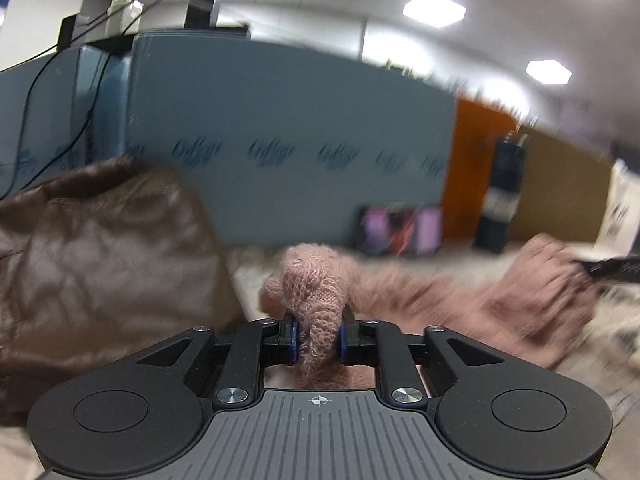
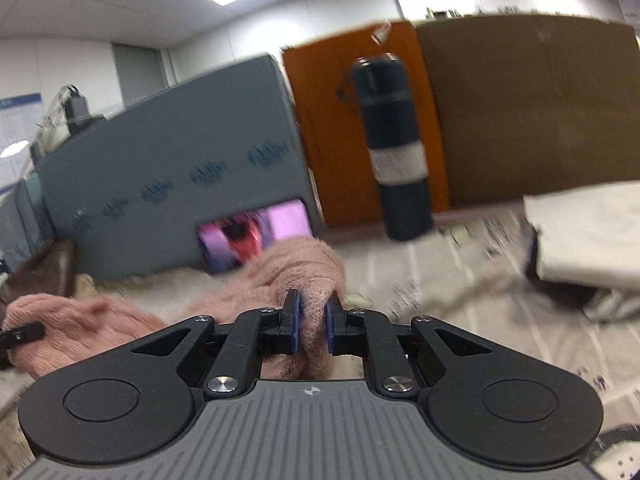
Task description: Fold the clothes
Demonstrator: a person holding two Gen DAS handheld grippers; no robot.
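Left gripper (image 1: 318,338) and right gripper (image 2: 312,330), each clamped on a bunched edge of 1 pink knit sweater (image 1: 420,292) lifted over the cloth-covered table (image 2: 460,292); step: carrying the fold over; next, likely lay edges down aligned, then release.

Grey-blue partition (image 1: 288,140) beside an orange panel (image 2: 332,128), under lit ceiling light panels (image 1: 434,10).

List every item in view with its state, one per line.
Left gripper: shut on pink sweater.
Right gripper: shut on the same sweater.
Pink sweater: bunched, stretched between both grippers.
Brown jacket: crumpled heap.
Flask: upright, capped.
Phone: screen lit.
White cloth: folded.
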